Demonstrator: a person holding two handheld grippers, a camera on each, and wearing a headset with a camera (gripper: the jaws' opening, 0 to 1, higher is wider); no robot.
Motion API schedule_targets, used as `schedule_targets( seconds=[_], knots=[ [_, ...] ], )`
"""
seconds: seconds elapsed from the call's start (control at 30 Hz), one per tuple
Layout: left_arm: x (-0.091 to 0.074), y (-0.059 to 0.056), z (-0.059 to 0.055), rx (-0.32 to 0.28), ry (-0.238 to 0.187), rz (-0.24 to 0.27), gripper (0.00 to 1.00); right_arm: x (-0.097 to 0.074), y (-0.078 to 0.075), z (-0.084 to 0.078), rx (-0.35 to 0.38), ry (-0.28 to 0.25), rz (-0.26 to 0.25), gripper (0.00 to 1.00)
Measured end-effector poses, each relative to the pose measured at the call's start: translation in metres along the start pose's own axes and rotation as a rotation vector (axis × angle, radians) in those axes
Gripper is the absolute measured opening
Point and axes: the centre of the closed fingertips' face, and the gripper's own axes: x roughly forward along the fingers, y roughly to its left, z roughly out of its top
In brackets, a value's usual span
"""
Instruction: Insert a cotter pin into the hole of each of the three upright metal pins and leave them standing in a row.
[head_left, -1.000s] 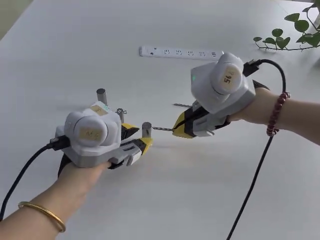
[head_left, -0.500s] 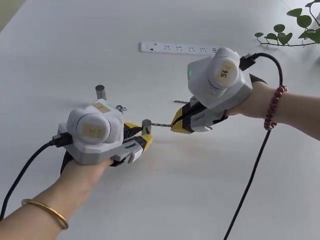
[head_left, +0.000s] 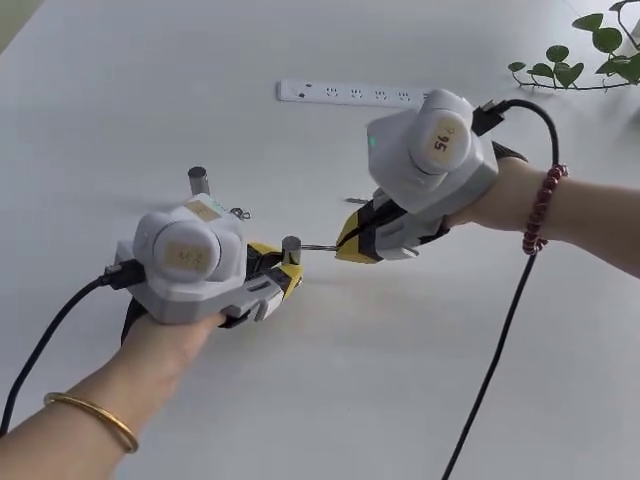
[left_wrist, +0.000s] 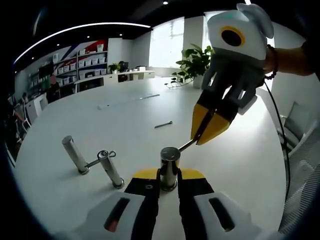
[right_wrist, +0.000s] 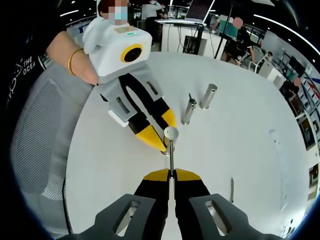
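Standing metal pin (left_wrist: 169, 162) between left tongs (left_wrist: 169, 176), cotter pin (right_wrist: 171, 156) in right tongs (right_wrist: 171, 174).

White table (head_left: 150, 80), mostly bare. White power strip (head_left: 350, 95) lies flat at the far side. Trailing green plant (head_left: 560, 72) at the far right corner. Left gripper view: wall shelves (left_wrist: 75, 70) with boxes, leafy potted plant (left_wrist: 194, 59) by the window. Right gripper view: grey mesh chair (right_wrist: 37, 135) beside the table.

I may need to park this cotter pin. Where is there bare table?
Bare table lies nearest you, between the left forearm and the cable. More lies between the far metal pin and the power strip. Crowded: the left gripper holding the near pin, the right gripper with its cotter pin at it.
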Motion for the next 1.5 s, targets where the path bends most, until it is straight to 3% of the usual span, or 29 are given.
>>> schedule_targets(
  seconds=[0.3, 0.7, 0.97, 1.03, 1.3, 1.5],
  knots=[
    [0.001, 0.0, 0.0, -0.018, -0.003, 0.0, 0.12, 0.006, -0.002, 0.01, -0.023, -0.002, 0.003, 0.0],
    [0.002, 0.002, -0.001, -0.106, -0.031, 0.009, 0.12, 0.013, -0.002, 0.021, -0.031, -0.004, 0.014, 0.0],
    [0.002, 0.003, -0.003, -0.132, -0.038, 0.018, 0.12, 0.017, -0.003, 0.027, -0.042, -0.016, 0.007, 0.0],
    [0.002, 0.003, -0.003, -0.138, -0.04, 0.019, 0.12, 0.018, -0.003, 0.028, -0.072, -0.018, 0.001, 0.0],
    [0.002, 0.003, -0.003, -0.146, -0.043, 0.023, 0.13, 0.011, -0.007, 0.029, -0.041, -0.033, -0.015, 0.05],
    [0.002, 0.002, -0.004, -0.153, -0.044, 0.026, 0.13, 0.008, -0.003, 0.026, -0.029, -0.035, -0.002, 0.01]
  ],
)
